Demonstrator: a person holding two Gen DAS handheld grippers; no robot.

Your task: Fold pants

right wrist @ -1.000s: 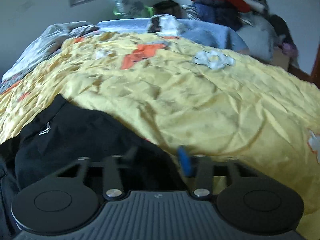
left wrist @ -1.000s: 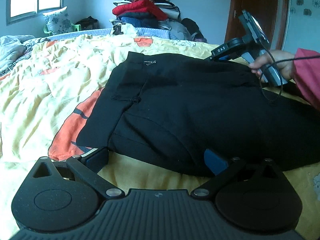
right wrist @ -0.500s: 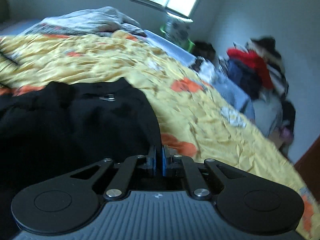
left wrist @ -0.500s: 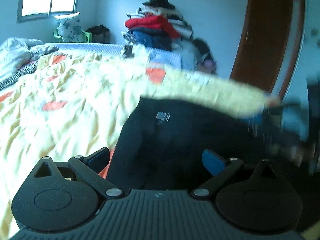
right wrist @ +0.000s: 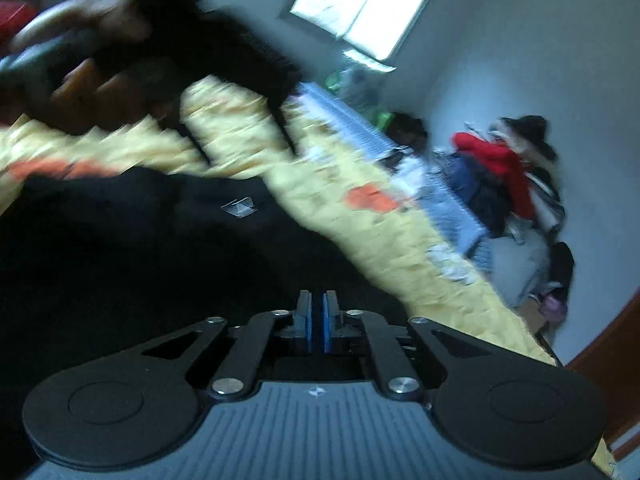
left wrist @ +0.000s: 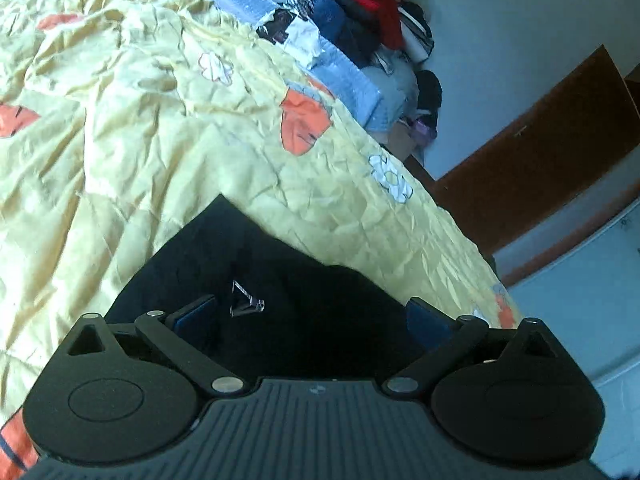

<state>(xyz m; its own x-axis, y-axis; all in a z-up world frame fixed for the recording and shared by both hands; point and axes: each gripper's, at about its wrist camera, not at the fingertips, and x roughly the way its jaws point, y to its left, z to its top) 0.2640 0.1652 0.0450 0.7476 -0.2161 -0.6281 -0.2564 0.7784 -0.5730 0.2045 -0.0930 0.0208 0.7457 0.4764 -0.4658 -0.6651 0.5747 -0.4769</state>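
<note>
The black pants (left wrist: 280, 280) lie folded on the yellow quilt; a small metal clasp (left wrist: 246, 300) shows on the cloth. My left gripper (left wrist: 310, 314) is open, its blue pads wide apart just over the pants' top corner, empty. In the blurred right wrist view the pants (right wrist: 160, 260) fill the lower left. My right gripper (right wrist: 317, 320) is shut, the pads almost touching, with nothing visible between them. The left gripper and the hand holding it (right wrist: 132, 44) appear blurred at the upper left.
The yellow quilt with orange and white flowers (left wrist: 160, 120) covers the bed. A pile of clothes (left wrist: 372, 20) stands beyond the bed's far end. A brown door (left wrist: 540, 168) is at the right. A window (right wrist: 360, 12) is behind.
Both grippers have swung round quickly. The left gripper moved over the pants' corner and stayed open. The right gripper closed by half a second ago and stays shut.
</note>
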